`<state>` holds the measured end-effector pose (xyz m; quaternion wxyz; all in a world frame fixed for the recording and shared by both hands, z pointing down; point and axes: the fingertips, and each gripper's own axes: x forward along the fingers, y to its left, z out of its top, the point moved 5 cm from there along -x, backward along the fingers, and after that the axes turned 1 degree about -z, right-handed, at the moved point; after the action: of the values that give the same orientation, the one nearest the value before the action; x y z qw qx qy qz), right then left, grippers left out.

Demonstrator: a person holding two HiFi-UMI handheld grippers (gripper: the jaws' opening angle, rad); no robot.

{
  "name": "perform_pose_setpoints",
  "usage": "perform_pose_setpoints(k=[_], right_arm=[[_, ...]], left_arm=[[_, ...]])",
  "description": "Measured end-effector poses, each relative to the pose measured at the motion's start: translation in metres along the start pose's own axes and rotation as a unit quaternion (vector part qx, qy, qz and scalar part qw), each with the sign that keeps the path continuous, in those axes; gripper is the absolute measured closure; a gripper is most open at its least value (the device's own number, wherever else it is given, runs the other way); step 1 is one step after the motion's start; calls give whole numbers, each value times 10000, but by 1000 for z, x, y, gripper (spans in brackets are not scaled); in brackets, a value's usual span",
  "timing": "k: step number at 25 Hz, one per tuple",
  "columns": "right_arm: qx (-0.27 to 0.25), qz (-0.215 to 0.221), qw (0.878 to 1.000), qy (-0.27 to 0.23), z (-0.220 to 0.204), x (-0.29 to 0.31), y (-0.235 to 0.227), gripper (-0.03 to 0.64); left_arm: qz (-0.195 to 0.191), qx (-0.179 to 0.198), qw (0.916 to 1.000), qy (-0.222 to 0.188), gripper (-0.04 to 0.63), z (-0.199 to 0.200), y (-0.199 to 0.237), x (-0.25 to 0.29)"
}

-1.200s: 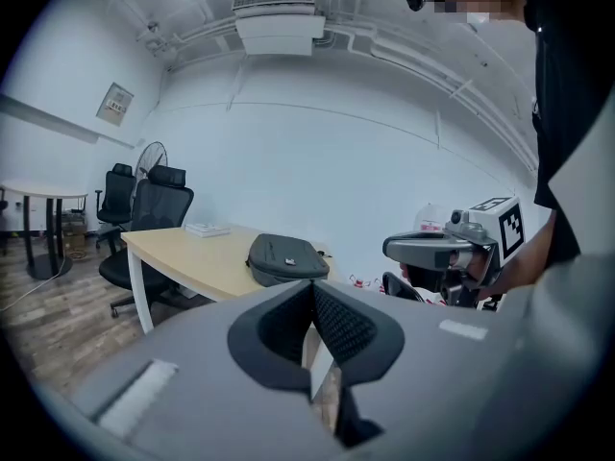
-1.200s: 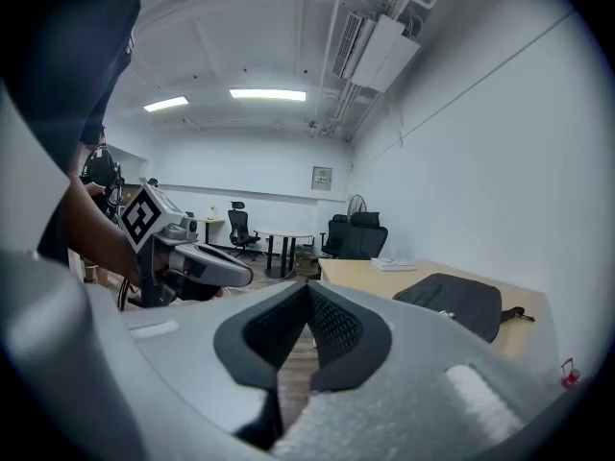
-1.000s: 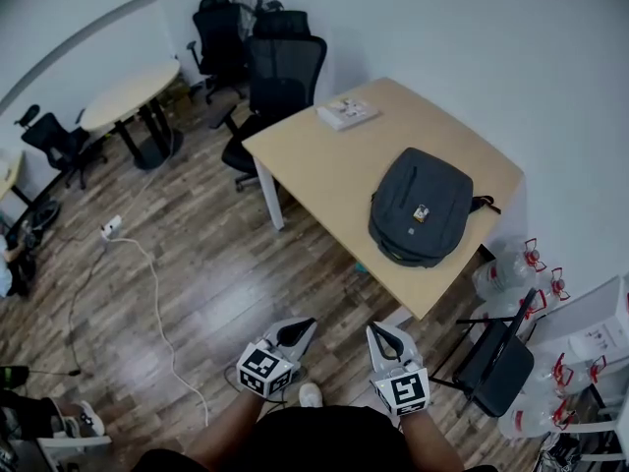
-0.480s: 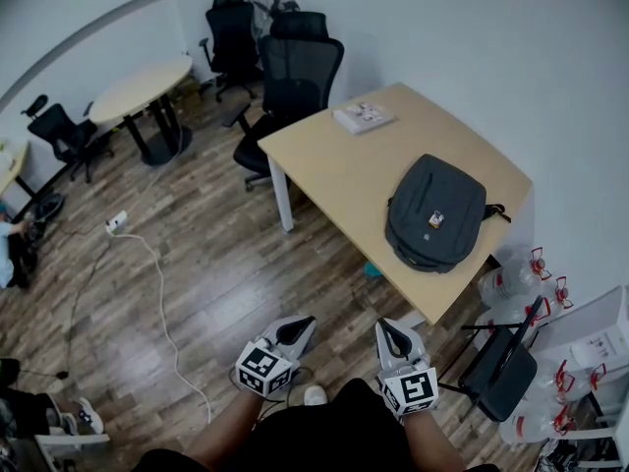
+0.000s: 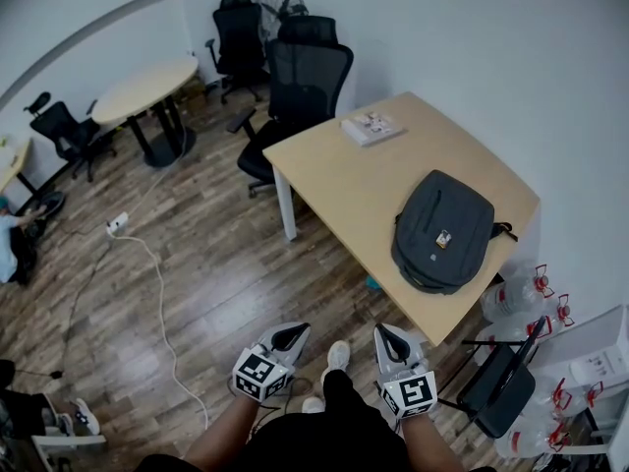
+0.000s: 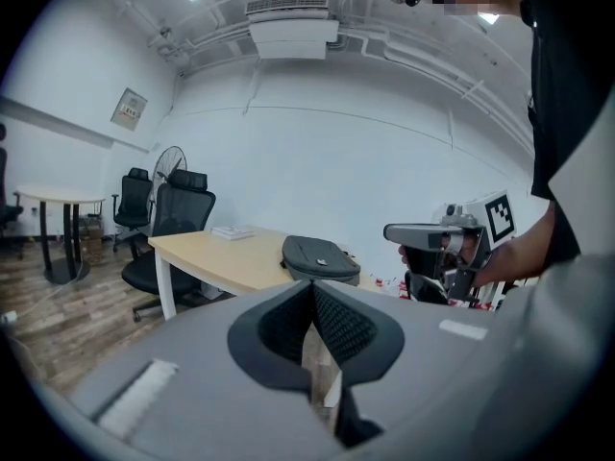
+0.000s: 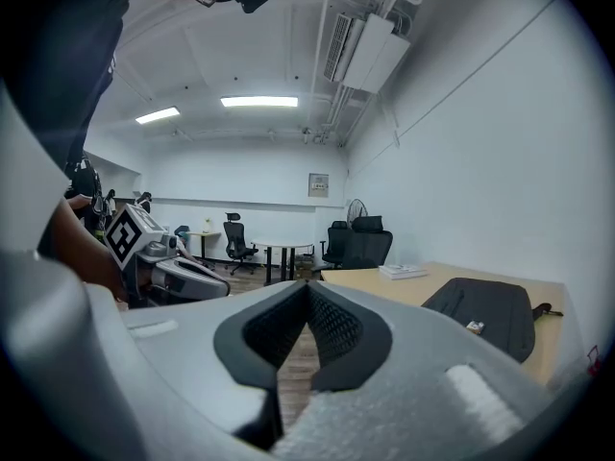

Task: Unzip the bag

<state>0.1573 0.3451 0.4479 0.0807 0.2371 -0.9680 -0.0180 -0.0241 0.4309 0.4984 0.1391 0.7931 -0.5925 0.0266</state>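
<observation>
Your dark grey fabric backpack (image 5: 444,231) lies flat on the light wooden table (image 5: 334,170), well apart from both grippers. Your left gripper (image 5: 291,334) and right gripper (image 5: 385,337) each have jaws pressed together, holding nothing. Expect soft cloth that may slide: pin it with one gripper and pinch the zipper pull, too small to see here, with the other.

So the right gripper (image 7: 307,294) has its fingers (image 7: 338,332) pressed together, nothing pinched between them. Off to the right there's a light wood desk (image 7: 408,287) with a dark grey backpack (image 7: 485,313) lying flat on its near end and a white stack of papers or books (image 7: 402,272) at its far end. A black office chair (image 7: 360,246) sits behind the desk, and the left gripper (image 7: 183,279) is way over left of it.
</observation>
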Motion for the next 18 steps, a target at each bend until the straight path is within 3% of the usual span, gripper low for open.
perform_pose_setpoints(k=[4, 14, 18], right_arm=[[13, 17, 10000, -47, 4, 26, -20, 614], [222, 126, 9996, -98, 9, 95, -78, 614], [271, 196, 9994, -67, 11, 119, -102, 614]], left_arm=[[262, 459, 9986, 98, 577, 11, 35, 16], [145, 368, 9991, 169, 577, 44, 64, 78], [186, 243, 9988, 394, 577, 65, 76, 104]])
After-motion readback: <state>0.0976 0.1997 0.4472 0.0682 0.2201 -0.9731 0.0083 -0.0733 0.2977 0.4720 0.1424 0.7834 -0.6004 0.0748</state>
